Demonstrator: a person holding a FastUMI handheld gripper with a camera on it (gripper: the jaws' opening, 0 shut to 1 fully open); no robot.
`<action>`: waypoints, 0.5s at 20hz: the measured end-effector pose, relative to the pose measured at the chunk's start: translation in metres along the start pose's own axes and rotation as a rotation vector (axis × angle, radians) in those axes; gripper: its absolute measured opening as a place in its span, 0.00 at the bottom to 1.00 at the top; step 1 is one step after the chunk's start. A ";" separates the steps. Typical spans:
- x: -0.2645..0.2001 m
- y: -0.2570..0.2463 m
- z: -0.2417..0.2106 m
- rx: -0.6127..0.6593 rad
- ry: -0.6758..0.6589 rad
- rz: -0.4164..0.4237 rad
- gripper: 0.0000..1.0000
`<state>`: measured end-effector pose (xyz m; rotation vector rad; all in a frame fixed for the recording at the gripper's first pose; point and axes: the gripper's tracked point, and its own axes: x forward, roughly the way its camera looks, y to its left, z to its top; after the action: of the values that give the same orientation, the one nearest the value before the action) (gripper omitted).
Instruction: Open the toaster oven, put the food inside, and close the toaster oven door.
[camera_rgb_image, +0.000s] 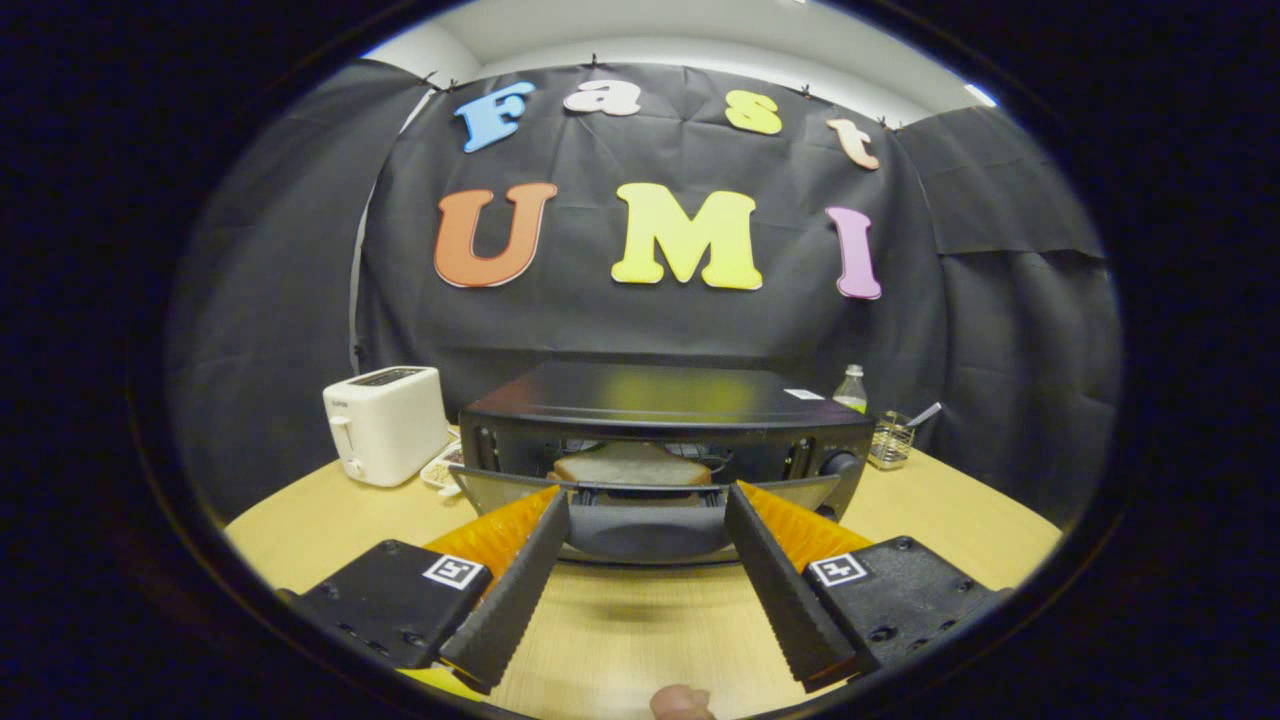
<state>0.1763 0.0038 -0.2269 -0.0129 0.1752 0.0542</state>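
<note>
The black toaster oven (660, 400) stands on the wooden table just ahead of my fingers. Its door (645, 530) hangs partly open, tilted toward me, with the handle bar (800, 488) running along its upper edge. A slice of bread (632, 467) lies inside on the rack, seen through the gap above the door. My gripper (648, 497) is open, fingers spread wide, with both fingertips (553, 503) up against the door just below the handle. Nothing is pinched between them.
A white pop-up toaster (385, 422) stands left of the oven, with a small plate (440, 467) behind it. Right of the oven are a clear bottle (851, 388) and a wire basket (890, 440). A person's fingertip (682, 702) shows below my fingers.
</note>
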 end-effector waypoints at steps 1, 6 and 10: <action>-0.002 -0.002 0.012 0.006 -0.007 -0.003 1.00; -0.039 -0.007 0.062 -0.025 -0.081 -0.006 1.00; -0.081 -0.011 0.093 0.006 -0.064 0.008 1.00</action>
<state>0.1132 -0.0101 -0.1211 -0.0044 0.1114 0.0616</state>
